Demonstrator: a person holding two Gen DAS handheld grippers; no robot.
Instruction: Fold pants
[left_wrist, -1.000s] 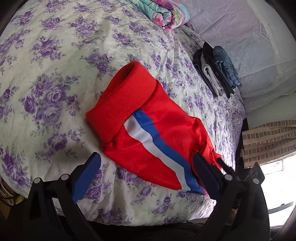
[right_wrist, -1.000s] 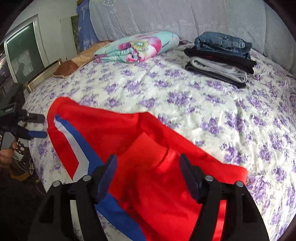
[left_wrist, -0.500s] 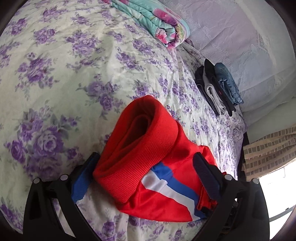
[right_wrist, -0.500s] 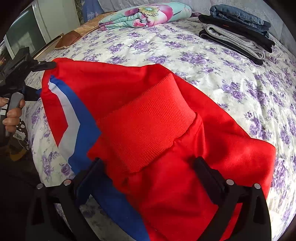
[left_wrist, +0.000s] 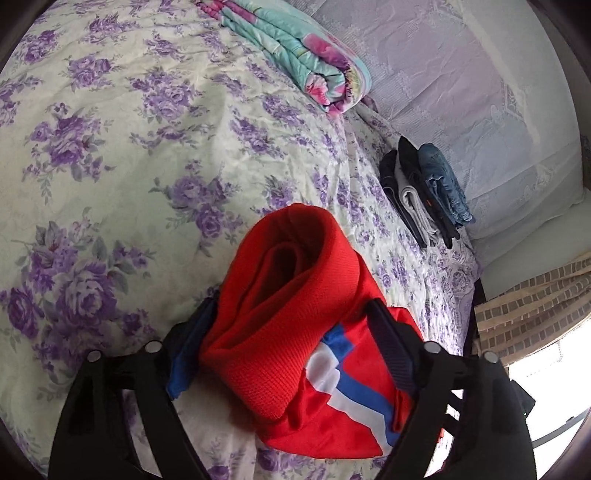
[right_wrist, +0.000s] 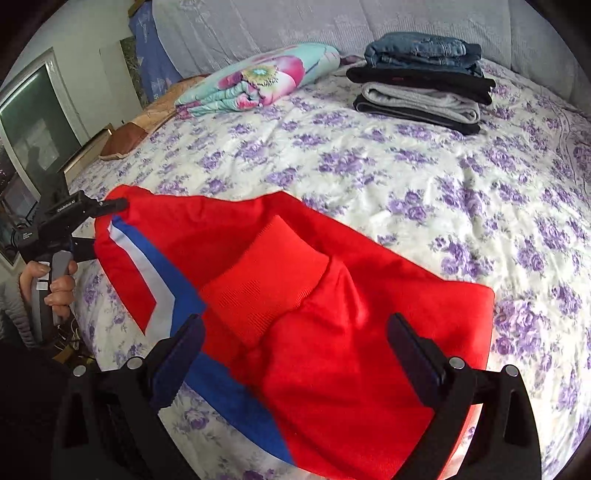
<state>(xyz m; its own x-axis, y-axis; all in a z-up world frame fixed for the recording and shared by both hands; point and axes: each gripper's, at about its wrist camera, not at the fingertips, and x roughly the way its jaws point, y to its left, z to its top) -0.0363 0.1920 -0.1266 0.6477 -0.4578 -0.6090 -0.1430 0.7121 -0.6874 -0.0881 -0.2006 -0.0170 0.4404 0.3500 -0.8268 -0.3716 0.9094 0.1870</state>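
Red pants (left_wrist: 288, 332) with a white and blue side stripe lie folded on the flowered bedspread (left_wrist: 129, 166). In the left wrist view my left gripper (left_wrist: 291, 343) has its jaws on both sides of the thick folded end with the ribbed red waistband, pressing it. In the right wrist view the pants (right_wrist: 332, 325) spread across the bed, and my right gripper (right_wrist: 295, 358) is open, its jaws wide apart over the cloth. The left gripper (right_wrist: 107, 206) shows there at the pants' far left end.
A stack of folded clothes (right_wrist: 421, 77) sits at the far side of the bed, also in the left wrist view (left_wrist: 424, 192). A folded flowered blanket (right_wrist: 258, 77) lies near the head. A window (right_wrist: 33, 122) is at the left.
My left gripper has moved in over the folded end of the pants and narrowed onto it. My right gripper pushed forward over the cloth, then drew back a little.
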